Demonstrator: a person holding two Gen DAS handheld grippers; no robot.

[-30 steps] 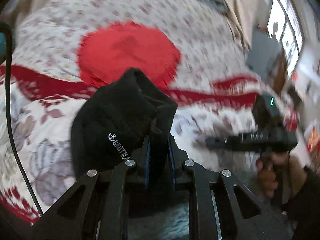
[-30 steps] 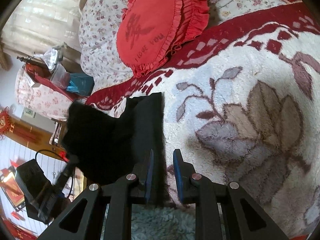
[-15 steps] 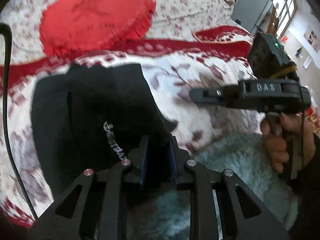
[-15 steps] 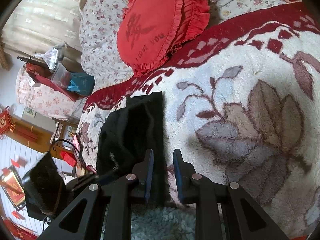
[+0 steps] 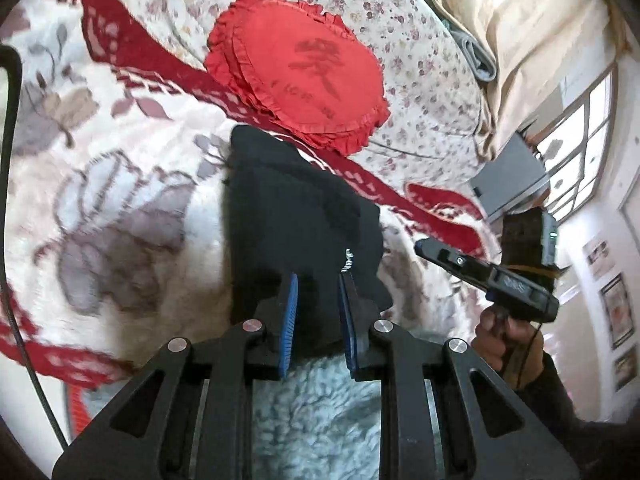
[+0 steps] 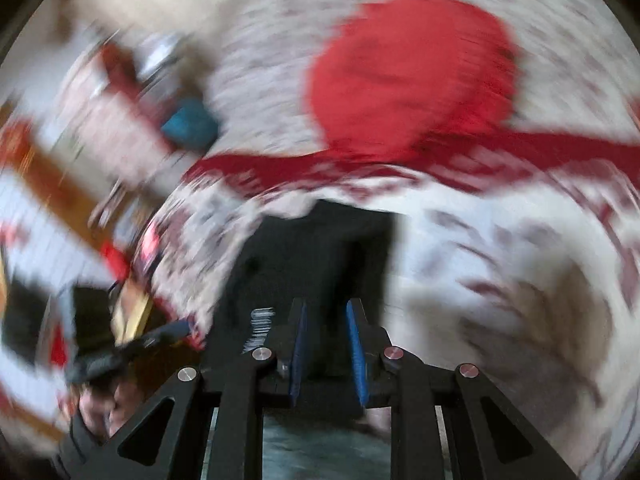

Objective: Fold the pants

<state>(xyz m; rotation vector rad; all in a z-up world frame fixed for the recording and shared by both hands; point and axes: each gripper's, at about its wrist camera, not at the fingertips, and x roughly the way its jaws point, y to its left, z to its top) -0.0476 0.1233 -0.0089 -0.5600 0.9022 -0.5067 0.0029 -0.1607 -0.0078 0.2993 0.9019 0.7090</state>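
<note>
The pants point(image 5: 296, 216) lay on the blanket point(image 5: 120, 200) just below the red cushion point(image 5: 300, 68) as a compact folded stack, so folding appeared nearly complete, with left gripper point(image 5: 317, 312) and right gripper point(image 6: 328, 344) both parted, gripping nothing.

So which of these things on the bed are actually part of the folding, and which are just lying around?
Part of the job:
- black pants, folded on the blanket
- left tool, open
- right tool, open

Just lying about:
- red frilled cushion
- floral fleece blanket
- flowered quilt
- curtain
</note>
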